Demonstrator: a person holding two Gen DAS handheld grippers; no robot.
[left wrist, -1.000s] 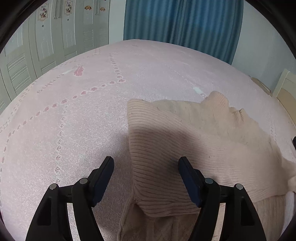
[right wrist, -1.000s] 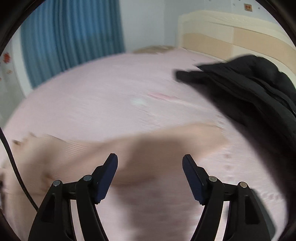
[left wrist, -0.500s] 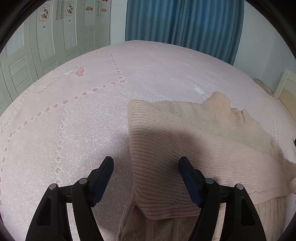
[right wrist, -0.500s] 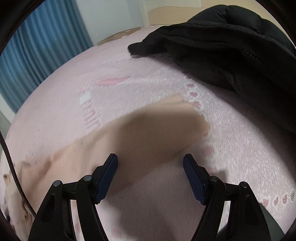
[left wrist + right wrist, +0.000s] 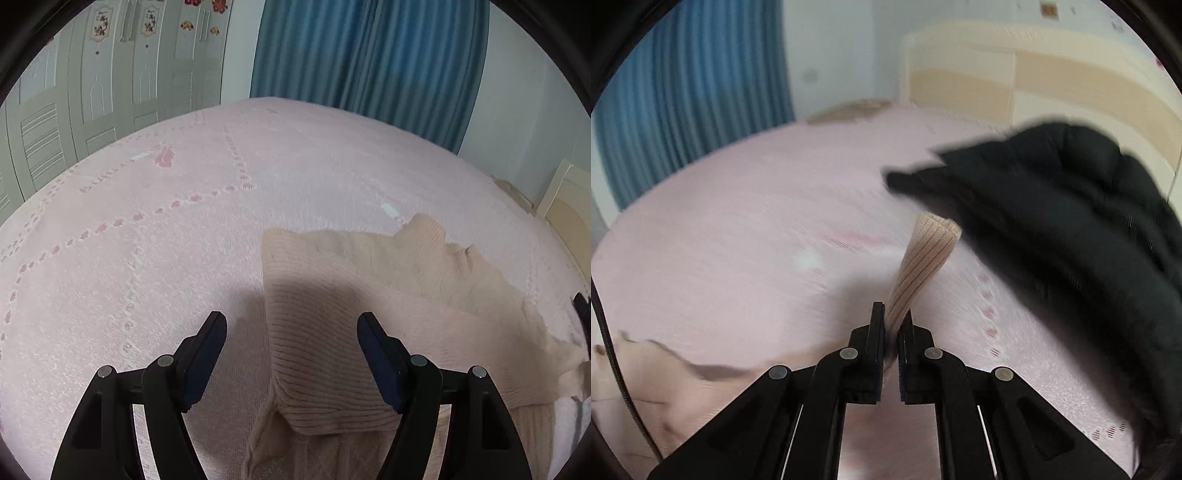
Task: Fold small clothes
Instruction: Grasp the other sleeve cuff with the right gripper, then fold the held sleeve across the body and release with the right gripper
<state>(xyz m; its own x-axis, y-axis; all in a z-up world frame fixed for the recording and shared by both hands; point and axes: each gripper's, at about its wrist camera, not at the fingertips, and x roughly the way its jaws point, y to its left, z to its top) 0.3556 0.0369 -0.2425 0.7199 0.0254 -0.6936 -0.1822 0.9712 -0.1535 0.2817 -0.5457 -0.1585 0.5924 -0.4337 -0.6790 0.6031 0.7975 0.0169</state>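
A beige ribbed knit sweater [image 5: 369, 302] lies on the pink bedspread [image 5: 166, 258], one sleeve folded across its body. My left gripper [image 5: 291, 332] hovers open just above the folded sleeve's left edge, nothing between its fingers. In the right wrist view my right gripper [image 5: 893, 317] is shut on the sweater's other sleeve [image 5: 923, 258], whose ribbed cuff sticks up past the pads, lifted off the bed. The rest of the sweater [image 5: 646, 376] trails to the lower left there.
A black padded jacket [image 5: 1052, 221] lies on the bed to the right of the held sleeve. A cream headboard [image 5: 1034, 85] stands behind it. Blue curtains [image 5: 369, 66] and pale green wardrobe doors [image 5: 92, 92] border the bed's far side.
My right gripper closed on the sleeve that lay flat between its fingers and lifted it off the bed. The left gripper stayed open over the folded sleeve.
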